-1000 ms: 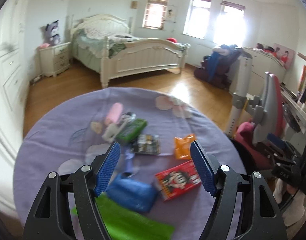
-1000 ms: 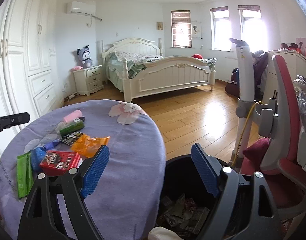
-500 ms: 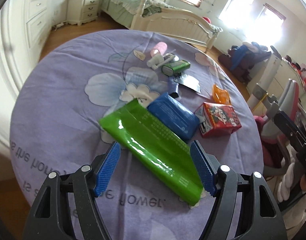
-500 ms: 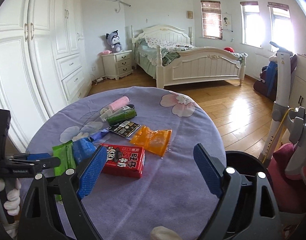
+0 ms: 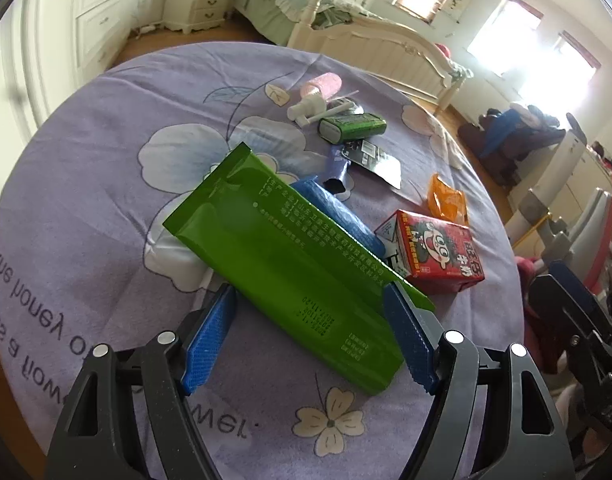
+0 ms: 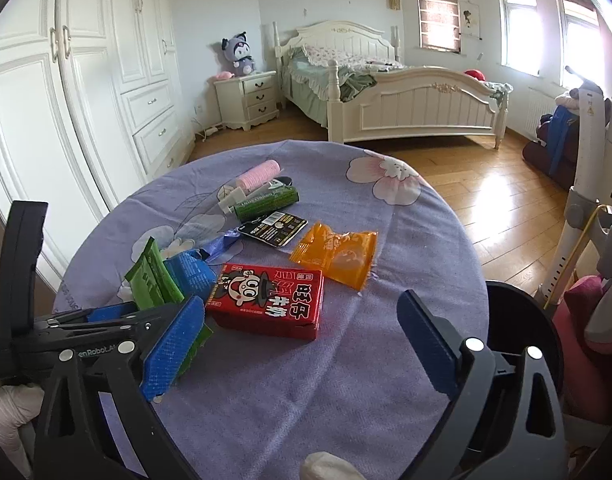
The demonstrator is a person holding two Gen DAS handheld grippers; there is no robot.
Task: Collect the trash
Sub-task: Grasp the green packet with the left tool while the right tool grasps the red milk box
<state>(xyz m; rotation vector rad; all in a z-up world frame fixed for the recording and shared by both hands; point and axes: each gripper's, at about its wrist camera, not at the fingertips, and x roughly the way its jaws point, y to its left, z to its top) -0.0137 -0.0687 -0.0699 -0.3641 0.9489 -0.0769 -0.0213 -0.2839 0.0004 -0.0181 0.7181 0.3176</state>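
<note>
A long green pouch (image 5: 289, 264) lies flat on the round purple tablecloth (image 5: 105, 208), partly over a blue pack (image 5: 338, 216). My left gripper (image 5: 308, 300) straddles the pouch's near half. Its jaws are opening, and the blue pads stand at the pouch's edges without squeezing it. In the right wrist view the left gripper (image 6: 145, 312) sits low over the green pouch (image 6: 149, 276). My right gripper (image 6: 299, 304) hovers over the table's near side with its jaws opening and nothing held. A red milk carton (image 6: 265, 300) lies just ahead of it.
An orange wrapper (image 6: 338, 256), a black sachet (image 6: 273, 228), a dark green pack (image 6: 265, 202) and a pink spray bottle (image 6: 257, 174) lie farther back. A black trash bin (image 6: 518, 320) stands right of the table, with a red chair (image 6: 586, 308) beyond it. A gloved hand (image 6: 5, 408) holds the left gripper.
The left gripper tipped down from the far items and sank onto the green pouch, now between its fingers. The right gripper swung from over the bin back to the table, and its jaws widened.
</note>
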